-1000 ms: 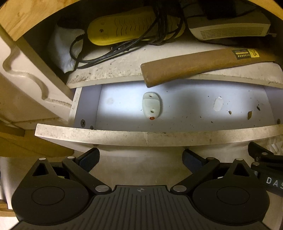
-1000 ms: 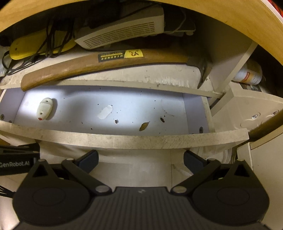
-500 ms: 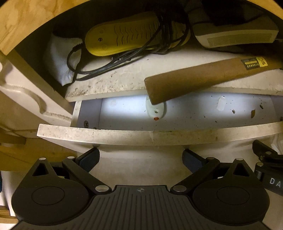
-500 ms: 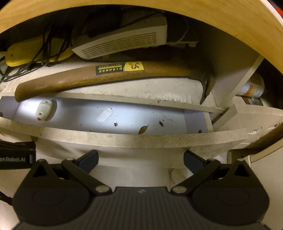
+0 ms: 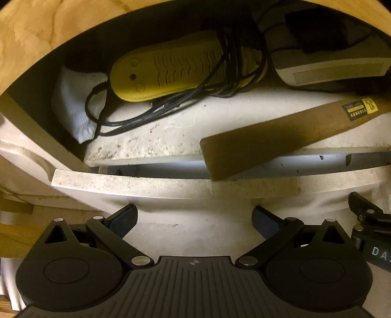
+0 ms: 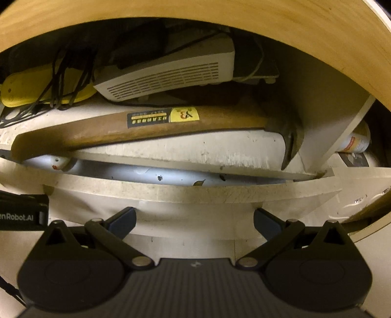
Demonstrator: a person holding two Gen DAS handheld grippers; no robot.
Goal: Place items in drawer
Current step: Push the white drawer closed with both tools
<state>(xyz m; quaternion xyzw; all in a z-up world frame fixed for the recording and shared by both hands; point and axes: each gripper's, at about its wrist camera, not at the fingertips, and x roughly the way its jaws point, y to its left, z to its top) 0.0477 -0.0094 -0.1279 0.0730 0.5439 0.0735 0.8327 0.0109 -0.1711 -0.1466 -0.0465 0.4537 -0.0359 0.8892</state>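
Observation:
The white drawer [image 5: 156, 187] [image 6: 195, 193] stands only a narrow gap open, its front panel right before both grippers. Inside, a small white remote with a red dot [image 6: 57, 162] lies at the left; the left wrist view hides it behind the hammer handle. My left gripper [image 5: 194, 220] and right gripper [image 6: 194, 220] are both open and empty, fingertips against or just short of the drawer front; contact is unclear. A wooden-handled hammer [image 6: 156, 124] [image 5: 281, 137] lies on the shelf above the drawer.
On the shelf lie a yellow shoe-shaped device [image 5: 176, 71] wrapped in black cable [image 5: 136, 119], a white vented box [image 6: 171, 75] and a white cloth [image 5: 73, 105]. A can [image 6: 356, 141] sits in the compartment at the right. A wooden top [image 6: 220, 22] overhangs.
The drawer has slid inward, from well open to a narrow slit. Both grippers have moved forward with its front panel. The remote is now mostly covered.

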